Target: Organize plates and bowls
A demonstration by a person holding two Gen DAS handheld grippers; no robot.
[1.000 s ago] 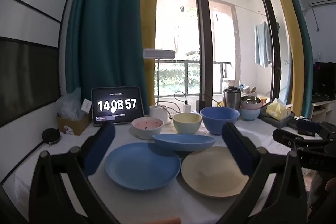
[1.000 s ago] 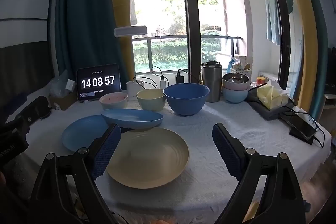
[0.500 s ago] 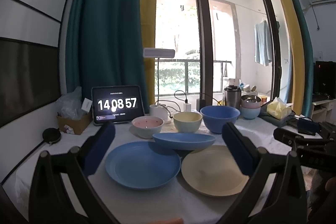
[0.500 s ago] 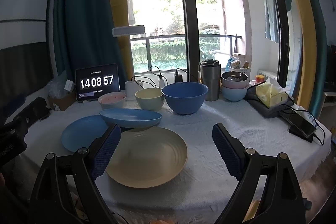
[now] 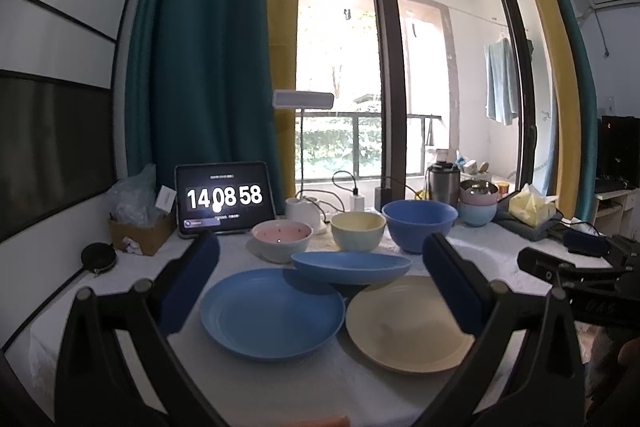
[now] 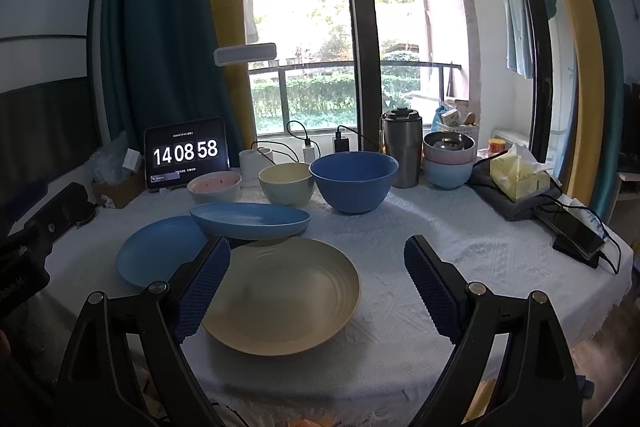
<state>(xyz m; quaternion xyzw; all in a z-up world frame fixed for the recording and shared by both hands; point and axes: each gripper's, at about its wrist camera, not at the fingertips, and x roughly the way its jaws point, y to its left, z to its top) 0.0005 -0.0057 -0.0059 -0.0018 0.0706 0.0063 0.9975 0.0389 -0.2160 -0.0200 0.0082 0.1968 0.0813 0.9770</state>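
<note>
Nothing on the table has shifted vs. the earlier frames; only the tablet clock [image 5: 224, 197] changed, from 14 08 57 to 14 08 58, and both grippers hold approx. the same pose.

Left gripper [image 5: 320, 287]: jaws wide apart, nothing between them, hovering above the near edge of the table [image 6: 460, 239]. Right gripper [image 6: 316, 291]: jaws likewise spread wide, empty, hovering over the near edge, to the right of the left unit.

Plates, near row:
- Blue plate [image 5: 272, 313], left, flat on the cloth.
- Cream plate [image 6: 282, 293], right, flat on the cloth, just beside the blue plate.
- Blue oval dish [image 6: 250, 221], behind and between the two plates, its rim overlapping both; whether it rests on them cannot be told.

Bowls, far row, left to right:
- Pink bowl [image 5: 282, 239], upright.
- Yellow bowl [image 6: 286, 183], upright, just beside the pink one.
- Large blue bowl [image 6: 354, 181], upright, just beside the yellow one.
- Stacked bowls [image 6: 449, 159], far right: a metal one nested in a pink one on a light blue one.

Other items: steel tumbler [image 6: 402, 151] between large blue bowl and stack; tissue box [image 6: 520, 177] far right; phone [image 6: 576, 231] w/ cable at right edge.
</note>
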